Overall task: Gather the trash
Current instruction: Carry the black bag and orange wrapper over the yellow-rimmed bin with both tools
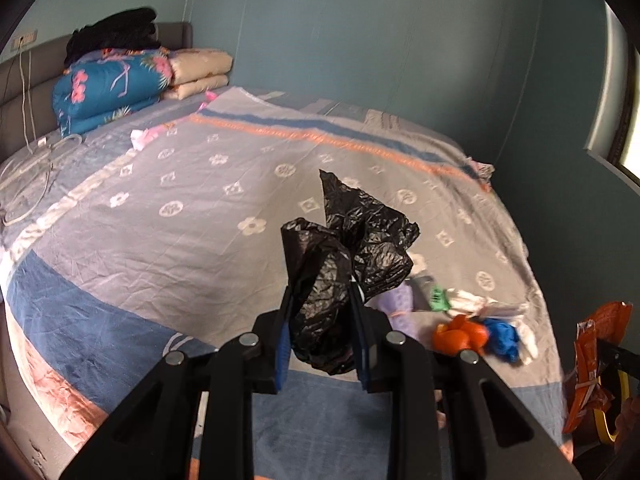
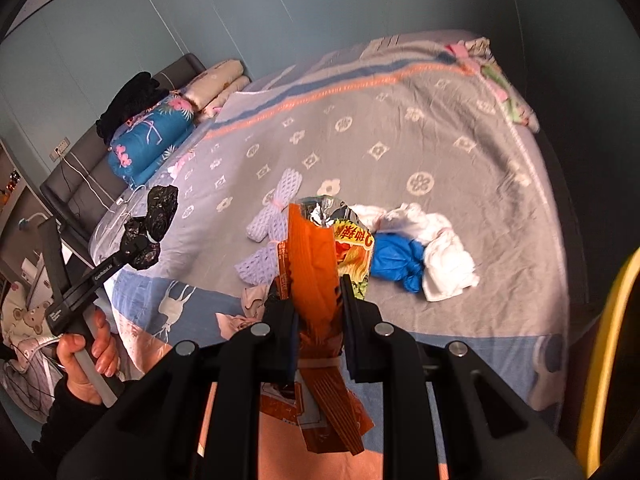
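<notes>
My left gripper is shut on a crumpled black plastic bag and holds it above the bed; the bag also shows in the right wrist view. My right gripper is shut on an orange snack wrapper, also seen at the right edge of the left wrist view. On the bed lie a blue glove, white tissues, lilac foam netting and an orange peel.
The grey patterned bedspread covers the bed. Folded quilts and black clothes are stacked by the headboard. A cable lies at the left. A yellow rim stands at the right.
</notes>
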Available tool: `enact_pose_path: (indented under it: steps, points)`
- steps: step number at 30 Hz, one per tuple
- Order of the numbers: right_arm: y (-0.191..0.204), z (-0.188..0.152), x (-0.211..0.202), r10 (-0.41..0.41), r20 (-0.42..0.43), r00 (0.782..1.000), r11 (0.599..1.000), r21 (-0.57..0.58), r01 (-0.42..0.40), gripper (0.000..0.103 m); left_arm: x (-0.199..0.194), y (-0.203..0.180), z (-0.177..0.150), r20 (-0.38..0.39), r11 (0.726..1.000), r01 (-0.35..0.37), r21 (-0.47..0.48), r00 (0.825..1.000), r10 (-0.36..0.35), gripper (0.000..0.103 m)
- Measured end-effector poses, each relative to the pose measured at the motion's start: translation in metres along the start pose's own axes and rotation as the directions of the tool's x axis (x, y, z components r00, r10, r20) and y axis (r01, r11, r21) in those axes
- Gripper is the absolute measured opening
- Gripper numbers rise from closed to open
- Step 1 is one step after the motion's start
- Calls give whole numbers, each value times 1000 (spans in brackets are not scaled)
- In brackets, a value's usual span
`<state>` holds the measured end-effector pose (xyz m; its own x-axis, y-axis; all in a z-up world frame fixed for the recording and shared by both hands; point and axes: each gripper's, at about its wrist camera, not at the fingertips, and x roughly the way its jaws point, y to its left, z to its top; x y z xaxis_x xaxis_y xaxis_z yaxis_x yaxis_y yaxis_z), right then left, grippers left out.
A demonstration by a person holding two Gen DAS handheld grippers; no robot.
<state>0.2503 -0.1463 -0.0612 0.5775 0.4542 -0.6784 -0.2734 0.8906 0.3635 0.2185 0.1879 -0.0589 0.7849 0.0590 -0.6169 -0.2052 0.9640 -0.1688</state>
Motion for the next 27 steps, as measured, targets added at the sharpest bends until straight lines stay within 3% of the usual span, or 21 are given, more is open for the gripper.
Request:
enact_pose_path:
  steps: [12,27]
  points:
    - [-30,-9,-85,-45,71,996,999,4,45,17,-52,-102,-5,28,982,119,147,992,-125,24]
    - [-102,-9,-173,-153,186,971,986,91,138,17,-70,-219,-13,-32,914,282,292,958,-285,24]
